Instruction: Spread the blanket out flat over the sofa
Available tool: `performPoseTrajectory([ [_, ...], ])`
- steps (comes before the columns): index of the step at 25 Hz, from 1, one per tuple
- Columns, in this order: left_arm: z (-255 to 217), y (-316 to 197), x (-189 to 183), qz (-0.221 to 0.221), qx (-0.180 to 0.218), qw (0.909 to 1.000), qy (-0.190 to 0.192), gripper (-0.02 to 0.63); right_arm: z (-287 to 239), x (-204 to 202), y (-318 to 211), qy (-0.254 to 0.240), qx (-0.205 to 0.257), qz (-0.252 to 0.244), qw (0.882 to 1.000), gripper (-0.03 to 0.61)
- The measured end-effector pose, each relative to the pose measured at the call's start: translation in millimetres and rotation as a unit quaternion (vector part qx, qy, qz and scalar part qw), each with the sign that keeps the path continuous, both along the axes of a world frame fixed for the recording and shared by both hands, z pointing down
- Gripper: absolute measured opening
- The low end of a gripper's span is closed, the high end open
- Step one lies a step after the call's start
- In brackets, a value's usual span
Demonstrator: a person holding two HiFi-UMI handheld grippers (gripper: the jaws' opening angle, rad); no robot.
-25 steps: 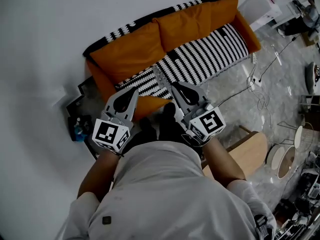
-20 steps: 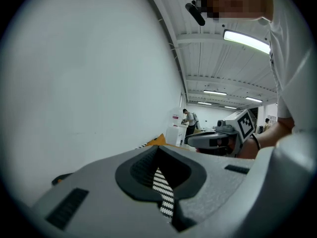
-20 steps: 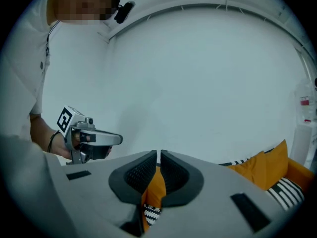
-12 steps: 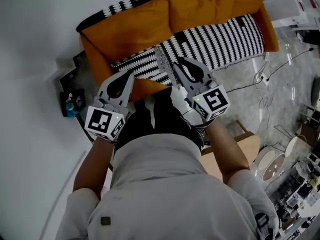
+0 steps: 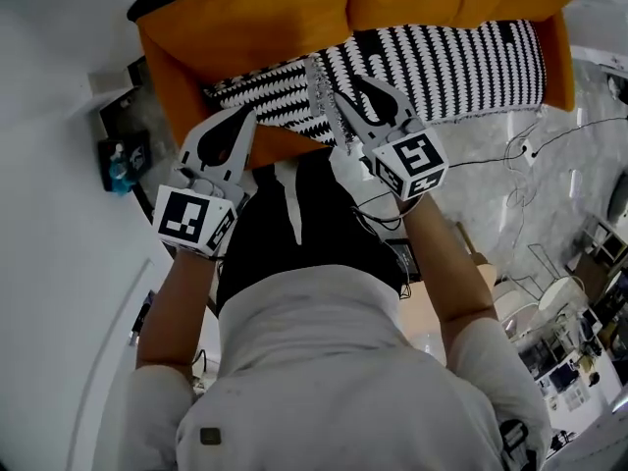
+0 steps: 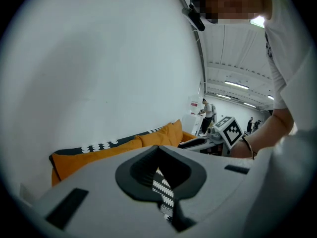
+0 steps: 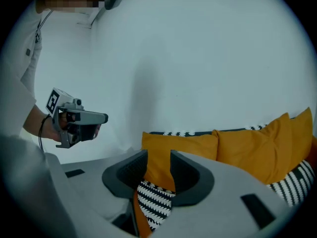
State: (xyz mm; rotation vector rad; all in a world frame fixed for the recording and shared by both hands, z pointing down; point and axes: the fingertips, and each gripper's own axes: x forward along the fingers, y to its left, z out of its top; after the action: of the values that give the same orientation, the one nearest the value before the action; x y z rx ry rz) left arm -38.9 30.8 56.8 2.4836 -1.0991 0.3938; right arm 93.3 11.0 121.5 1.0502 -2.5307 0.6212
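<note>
An orange sofa (image 5: 245, 18) stands against the white wall, with a black-and-white blanket (image 5: 442, 62) lying along its seat. A fringed fold of the blanket (image 5: 316, 96) runs across the seat between my two grippers. My left gripper (image 5: 243, 114) hovers at the blanket's front left edge with its jaws together; the patterned blanket (image 6: 163, 192) shows below through the jaw hollow. My right gripper (image 5: 343, 98) sits just right of the fold and its jaws are opening. The blanket (image 7: 154, 202) shows low between them, and the pads do not press on it.
A dark low shelf with a blue bottle (image 5: 118, 160) stands left of the sofa. Cables (image 5: 530, 155) trail over the marble floor to the right. A wooden table (image 5: 432, 312) is beside my right arm, with clutter (image 5: 569, 361) beyond it.
The right gripper's jaws have parted. The sofa has slid up in the head view as the camera tipped. Both grippers stay at the seat's front edge.
</note>
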Motion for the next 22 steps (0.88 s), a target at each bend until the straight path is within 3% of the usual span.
performPoseTrajectory([
  [5,51,-7,3,-0.010,-0.026,0.9995,-0.013,0.009,70,2,-15,0.002,-0.045,-0.016,0.999,0.151],
  [16,169,-24,5,-0.016,-0.046,0.9984,-0.030,0.009,217,-14,-36,0.033,-0.095,-0.032,0.994,0.162],
  [22,235,-29,5,-0.008,-0.062,0.9972,-0.040,0.009,296,-17,-40,0.051,-0.141,-0.013,0.989,0.170],
])
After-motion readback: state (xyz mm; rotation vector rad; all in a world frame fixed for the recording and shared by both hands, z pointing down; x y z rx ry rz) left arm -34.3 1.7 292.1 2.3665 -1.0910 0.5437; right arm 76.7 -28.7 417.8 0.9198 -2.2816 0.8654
